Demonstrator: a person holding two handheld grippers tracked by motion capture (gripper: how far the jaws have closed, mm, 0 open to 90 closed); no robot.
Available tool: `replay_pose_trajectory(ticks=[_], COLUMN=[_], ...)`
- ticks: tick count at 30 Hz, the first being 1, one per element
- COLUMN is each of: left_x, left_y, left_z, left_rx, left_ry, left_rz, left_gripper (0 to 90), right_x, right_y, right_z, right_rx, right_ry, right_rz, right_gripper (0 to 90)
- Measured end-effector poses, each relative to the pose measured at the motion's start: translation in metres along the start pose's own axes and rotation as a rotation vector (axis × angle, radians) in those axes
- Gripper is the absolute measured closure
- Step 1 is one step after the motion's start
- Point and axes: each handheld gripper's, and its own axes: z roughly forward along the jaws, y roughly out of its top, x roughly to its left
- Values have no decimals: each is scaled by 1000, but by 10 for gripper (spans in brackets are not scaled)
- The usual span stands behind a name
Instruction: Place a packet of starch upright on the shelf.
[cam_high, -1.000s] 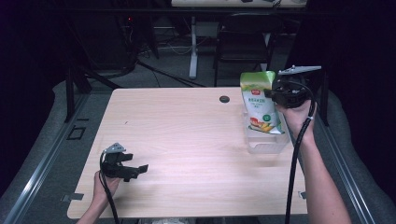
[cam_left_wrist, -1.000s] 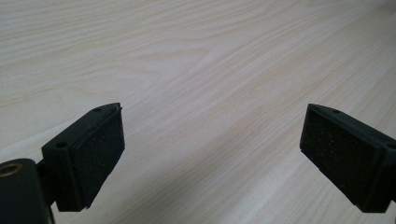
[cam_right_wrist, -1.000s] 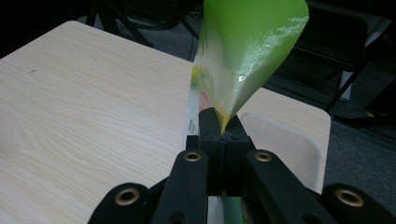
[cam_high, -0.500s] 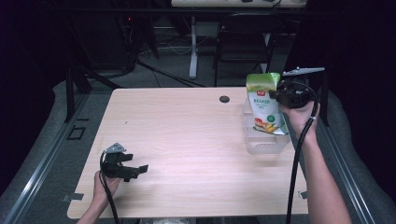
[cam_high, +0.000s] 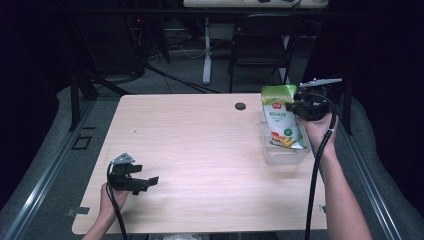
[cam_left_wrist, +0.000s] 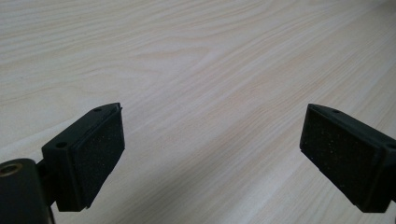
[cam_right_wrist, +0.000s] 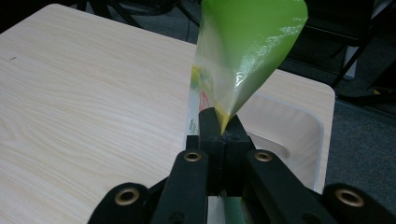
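R tool (cam_high: 299, 106) clamped on green pouch (cam_high: 280, 117) edge, held upright over clear tub (cam_high: 282, 152) nr table's (cam_high: 200, 145) right edge, prob. for lowering in. L tool (cam_high: 134, 179) open, idle nr front-left corner.

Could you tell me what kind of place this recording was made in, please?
Probably a lab or office workspace set up for recording: a bare wooden table, a black chair and loose cables on a grey carpeted floor behind it.
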Motion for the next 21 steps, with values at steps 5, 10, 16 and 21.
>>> replay_pose_trajectory(ticks=[5,10,16,21], left_x=[0,0,0,-1], left_y=[0,0,0,0], left_z=[0,0,1,1], left_rx=[5,3,6,4], left_ry=[-5,-4,-2,-1], left_rz=[5,3,6,3], left_gripper=[67,67,68,68], right_x=[0,0,0,5], right_y=[-5,-9,-13,-15], right_z=[7,12,19,25], right_rx=[14,28,43,64], right_ry=[-3,-13,-16,-24], right_rz=[-4,-8,-16,-47], right_gripper=[897,896,896,893])
